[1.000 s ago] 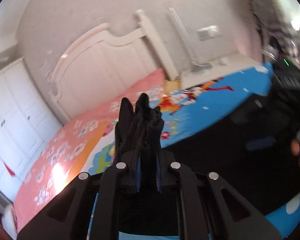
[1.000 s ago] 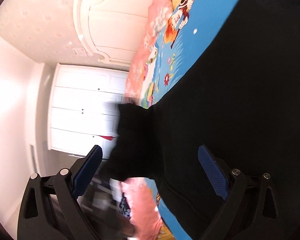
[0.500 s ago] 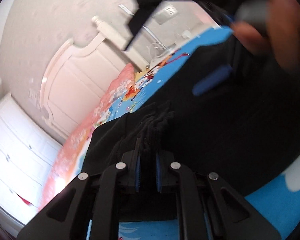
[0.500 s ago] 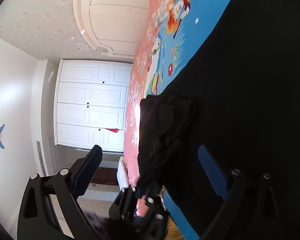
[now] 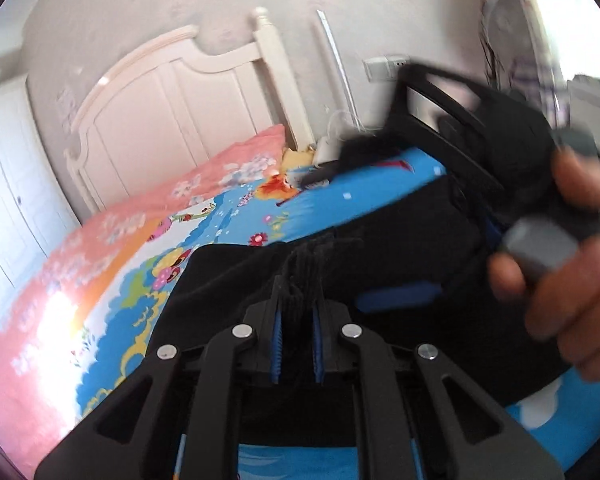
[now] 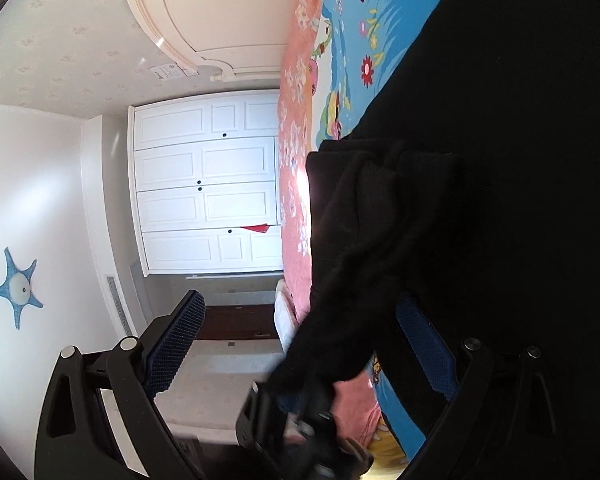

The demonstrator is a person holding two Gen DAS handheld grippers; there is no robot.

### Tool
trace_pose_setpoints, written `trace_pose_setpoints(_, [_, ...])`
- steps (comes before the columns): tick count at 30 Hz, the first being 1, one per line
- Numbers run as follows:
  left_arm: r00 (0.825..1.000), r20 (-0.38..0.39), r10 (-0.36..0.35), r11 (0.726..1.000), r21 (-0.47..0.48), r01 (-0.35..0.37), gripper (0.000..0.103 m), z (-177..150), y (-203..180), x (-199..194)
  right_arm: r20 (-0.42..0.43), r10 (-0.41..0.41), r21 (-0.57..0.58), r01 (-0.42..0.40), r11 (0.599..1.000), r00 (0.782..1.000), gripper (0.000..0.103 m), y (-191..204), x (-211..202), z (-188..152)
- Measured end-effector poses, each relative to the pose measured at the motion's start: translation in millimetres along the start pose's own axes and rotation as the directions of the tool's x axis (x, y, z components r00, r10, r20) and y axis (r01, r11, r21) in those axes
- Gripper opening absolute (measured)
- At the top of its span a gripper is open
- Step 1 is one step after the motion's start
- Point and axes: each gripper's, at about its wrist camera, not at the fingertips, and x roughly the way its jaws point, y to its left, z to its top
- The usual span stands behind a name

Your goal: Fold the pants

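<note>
Pants [image 5: 400,248] bunched in left gripper [image 5: 296,300] jaws; right gripper [image 6: 296,344] jaws wide.

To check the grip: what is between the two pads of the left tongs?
A bunched fold of the black pants, pinched by the left tongs; the left wrist view shows it.

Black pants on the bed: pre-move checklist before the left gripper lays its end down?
1. left gripper clamped on a bunched edge of the black fabric pants: ok.
2. right gripper free of cloth, jaws wide open: ok.
3. Rest of the pants lying on the blue cartoon-print bed sheet: ok.
4. Landing area flat, no wrinkles: cannot tell, fabric too dark.
5. Right gripper and the person's hand clear of the left gripper's path: not ok, they hover over the pants.
</note>
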Motion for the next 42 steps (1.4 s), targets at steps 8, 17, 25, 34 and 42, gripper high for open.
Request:
trace_pose_setpoints(8, [0.992,0.032,0.122,0.958,0.257,-0.126,0.012,-27.2,-58.0,15.0,-0.076,-0.105,-0.084,0.098,0.992,0.992,0.081,4.5,4.9,2.9])
trace_pose_setpoints(17, [0.973,0.172,0.154,0.846,0.486,-0.22,0.011,-38.6,-88.9,0.2,-0.094,-0.219,-0.149,0.204,0.968,0.971,0.032,3.9,10.1,8.2])
trace_pose_setpoints(25, [0.973,0.217,0.083,0.842,0.507,-0.185,0.005,-28.9,-109.6,-6.5,-0.028,-0.268,-0.3,0.248,0.921,0.963,0.022,25.0,-7.8,-3.6])
trace_pose_setpoints(34, [0.989,0.135,-0.065,0.992,0.12,0.049,0.078,-18.8,-46.4,-66.5,0.099,-0.177,-0.184,0.193,0.964,0.979,0.021,9.4,-82.8,-1.2])
trace_pose_setpoints(42, [0.993,-0.115,-0.026,0.975,-0.221,0.0,0.085,-61.8,49.1,-29.7,0.149,-0.165,-0.175,0.19,0.966,0.975,0.021,19.0,-113.0,-8.0])
